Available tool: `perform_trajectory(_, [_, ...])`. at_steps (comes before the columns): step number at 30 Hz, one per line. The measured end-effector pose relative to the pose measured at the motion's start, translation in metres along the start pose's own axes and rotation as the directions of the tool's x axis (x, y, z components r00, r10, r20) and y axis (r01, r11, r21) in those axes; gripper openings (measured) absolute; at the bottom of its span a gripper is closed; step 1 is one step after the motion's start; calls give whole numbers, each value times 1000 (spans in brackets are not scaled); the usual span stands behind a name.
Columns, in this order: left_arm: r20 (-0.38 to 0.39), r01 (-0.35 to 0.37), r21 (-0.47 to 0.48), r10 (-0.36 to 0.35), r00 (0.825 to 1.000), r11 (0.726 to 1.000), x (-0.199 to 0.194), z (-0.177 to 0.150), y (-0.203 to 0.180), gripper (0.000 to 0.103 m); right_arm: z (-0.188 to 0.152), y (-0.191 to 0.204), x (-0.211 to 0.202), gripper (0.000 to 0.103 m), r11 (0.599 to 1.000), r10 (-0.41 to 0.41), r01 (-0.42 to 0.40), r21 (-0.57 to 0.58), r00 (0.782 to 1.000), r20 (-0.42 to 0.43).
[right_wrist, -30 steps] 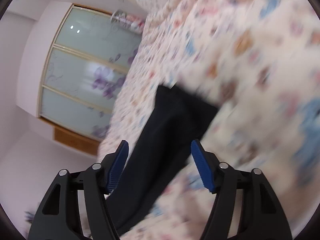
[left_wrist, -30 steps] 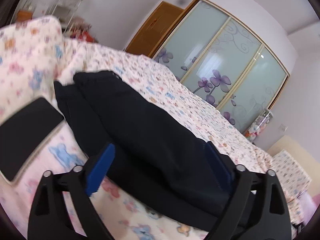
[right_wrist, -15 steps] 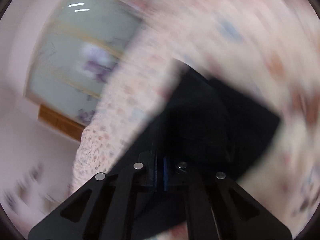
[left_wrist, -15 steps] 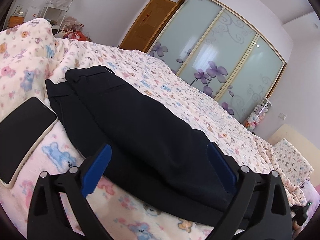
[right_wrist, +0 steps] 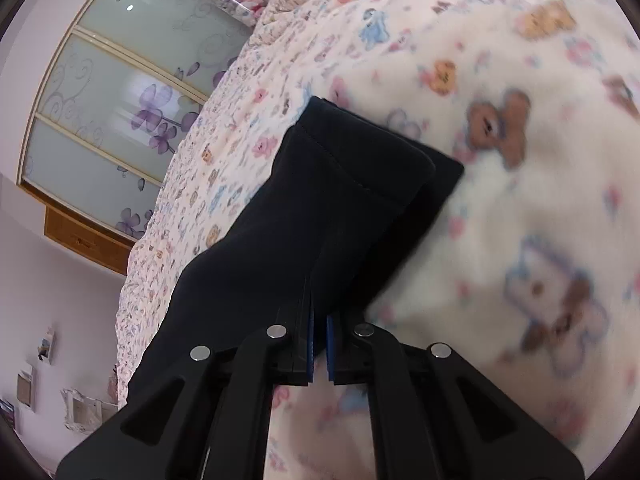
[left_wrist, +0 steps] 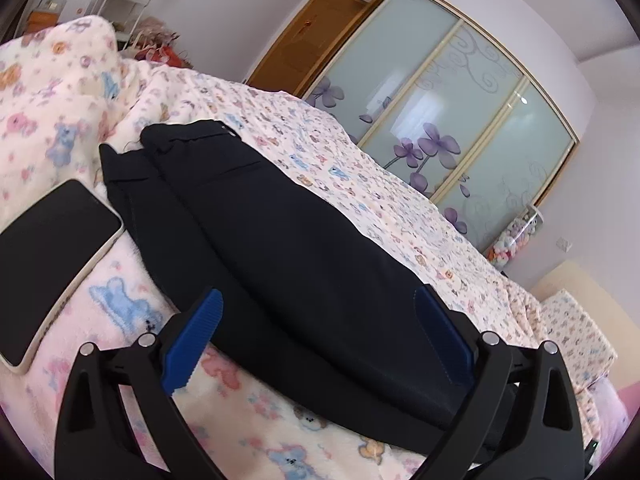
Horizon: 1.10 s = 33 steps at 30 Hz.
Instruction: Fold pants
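Risk: the right gripper [right_wrist: 318, 354] is pinching the pants [left_wrist: 280, 248] only at the edge near the hem, so the cloth is maybe slipping out if pulled. The left gripper [left_wrist: 316, 336] is gaping wide around them, w/o pressing. Pants are dark navy, doubled lengthwise, lying on the blanket [left_wrist: 132, 312] beside the phone [left_wrist: 52, 256].

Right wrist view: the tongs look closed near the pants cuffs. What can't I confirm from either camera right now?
- Right tongs: pads together against the pants; whether fabric is pinched is hidden by the fingers.
- Pants waistband: far end, too small to check alignment.
- Pants lower edge, left wrist view: covered by the open left tongs.
- Blanket: blurred.
- Phone: cut off by the frame edge.
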<state>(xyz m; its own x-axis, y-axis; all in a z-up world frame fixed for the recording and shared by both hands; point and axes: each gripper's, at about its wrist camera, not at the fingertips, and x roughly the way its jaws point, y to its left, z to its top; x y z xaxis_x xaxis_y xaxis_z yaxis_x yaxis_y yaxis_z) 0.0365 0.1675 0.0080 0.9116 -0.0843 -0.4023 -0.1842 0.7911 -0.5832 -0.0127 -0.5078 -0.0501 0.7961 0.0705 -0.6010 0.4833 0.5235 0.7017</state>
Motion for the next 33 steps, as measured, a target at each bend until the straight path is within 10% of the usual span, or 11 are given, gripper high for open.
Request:
perform_trajectory(8, [-43,-11,-71,8,999,997,8,0,12,97,16,-3,-6,15,994,46,-53,100,996,72])
perform_trajectory(14, [-45,-14,-52,11,999,999,11,-3,7,97,41,29,2,10,998,-30,39,-56,987,156])
perform_trajectory(16, [-47,-13,-40,11,999,999,12,-4,4,97,49,56,6,8,983,55,-20,-180,980,191])
perform_trajectory(18, [-44,-11,-24,10,999,1000,13,-4,1,97,46,90,-11,8,890,334,-225,-396,913,234])
perform_trajectory(20, [-36,-15,0,15,999,1000,13,-4,-2,97,40,101,-29,7,824,439,-244,-511,846,304])
perform_trajectory(22, [-31,-19,16,20,999,1000,12,-3,-2,97,52,78,-13,7,919,253,-114,-376,905,343])
perform_trajectory(25, [-34,-19,11,20,999,1000,12,-1,2,97,57,10,29,8,997,-27,38,-65,987,161])
perform_trajectory(33, [-51,14,-98,-19,999,995,11,8,17,97,47,-1,-10,7,999,32,-32,-5,977,211])
